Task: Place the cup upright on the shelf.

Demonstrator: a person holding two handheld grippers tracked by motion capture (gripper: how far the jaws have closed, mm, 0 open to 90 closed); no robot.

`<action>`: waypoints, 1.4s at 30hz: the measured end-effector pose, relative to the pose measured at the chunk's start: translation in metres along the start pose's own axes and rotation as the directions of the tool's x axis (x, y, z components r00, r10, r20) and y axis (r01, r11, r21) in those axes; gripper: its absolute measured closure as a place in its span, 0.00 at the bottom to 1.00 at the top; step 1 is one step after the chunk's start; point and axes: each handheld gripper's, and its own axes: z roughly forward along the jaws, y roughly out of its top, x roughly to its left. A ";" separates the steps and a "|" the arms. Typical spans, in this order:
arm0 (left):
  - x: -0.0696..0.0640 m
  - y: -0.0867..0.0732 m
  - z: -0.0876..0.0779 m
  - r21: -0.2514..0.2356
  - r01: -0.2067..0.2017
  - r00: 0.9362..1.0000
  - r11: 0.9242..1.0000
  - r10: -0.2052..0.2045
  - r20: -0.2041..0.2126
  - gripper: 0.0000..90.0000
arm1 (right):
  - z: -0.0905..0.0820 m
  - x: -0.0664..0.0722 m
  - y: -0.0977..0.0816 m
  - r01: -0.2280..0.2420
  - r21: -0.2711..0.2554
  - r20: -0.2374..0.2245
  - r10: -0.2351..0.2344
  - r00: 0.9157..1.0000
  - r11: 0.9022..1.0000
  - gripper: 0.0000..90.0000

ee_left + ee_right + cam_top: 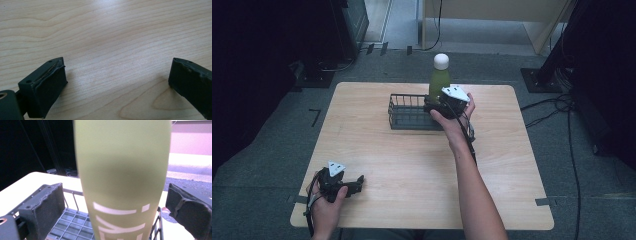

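Wood-grain table (412, 165) runs under both your arms in the high view: your left hand (326, 205) rests near the front left corner with its left gripper (357, 181) pointing right, while your right forearm stretches forward, wrist bent, bringing the right gripper (432, 106) to the green bottle (439, 80) standing in the black wire basket (404, 112). From the left gripper view, your jaws stand wide apart over bare wood. From the right gripper view, the bottle (122, 177) rises upright between your jaws, which sit apart on either side without touching it, basket grid (72, 225) below.
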 end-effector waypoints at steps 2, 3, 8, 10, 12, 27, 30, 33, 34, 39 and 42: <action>0.000 0.000 0.000 0.000 0.000 1.000 1.000 0.000 0.000 0.02 | -0.006 -0.001 -0.001 0.005 0.004 -0.004 -0.005 1.000 1.000 0.00; 0.000 0.000 0.000 0.000 0.000 1.000 1.000 0.000 0.000 0.02 | -0.008 -0.001 -0.001 0.011 0.007 -0.002 -0.011 1.000 1.000 0.00; 0.000 0.000 0.000 0.000 0.000 1.000 1.000 0.000 0.000 0.02 | -0.025 -0.004 -0.003 0.034 0.012 0.008 -0.034 0.999 0.999 0.00; 0.000 0.000 0.000 0.000 0.000 1.000 1.000 0.000 0.000 0.02 | -0.031 -0.006 -0.004 0.033 0.016 0.004 -0.033 0.999 0.999 0.00; 0.000 0.000 0.000 0.000 0.000 1.000 1.000 0.000 0.000 0.02 | -0.041 -0.010 -0.007 0.033 0.013 0.002 -0.033 0.999 0.999 0.00; 0.000 0.000 0.000 -0.002 -0.002 1.000 1.000 0.002 -0.001 0.02 | -0.079 -0.030 -0.032 0.035 0.020 0.024 -0.036 0.999 0.999 0.00; 0.000 0.000 0.000 -0.002 -0.001 1.000 1.000 0.001 0.000 0.02 | -0.087 -0.036 -0.037 0.028 0.020 0.036 -0.029 0.999 0.999 0.00; 0.000 0.000 0.000 0.001 -0.004 1.000 1.000 0.004 0.000 0.02 | -0.095 -0.043 -0.041 0.025 0.019 0.048 -0.026 0.998 0.999 0.00; 0.000 0.000 0.000 0.001 -0.004 1.000 1.000 0.004 0.000 0.02 | -0.097 -0.046 -0.042 0.023 0.018 0.051 -0.024 0.998 1.000 0.00; 0.000 0.000 0.000 0.001 -0.005 1.000 1.000 0.005 0.000 0.02 | -0.109 -0.056 -0.049 0.018 0.015 0.069 -0.019 0.997 1.000 0.00; 0.000 0.000 0.000 0.001 -0.005 1.000 1.000 0.005 0.000 0.02 | -0.116 -0.062 -0.054 0.024 0.020 0.079 -0.026 0.997 1.000 0.00</action>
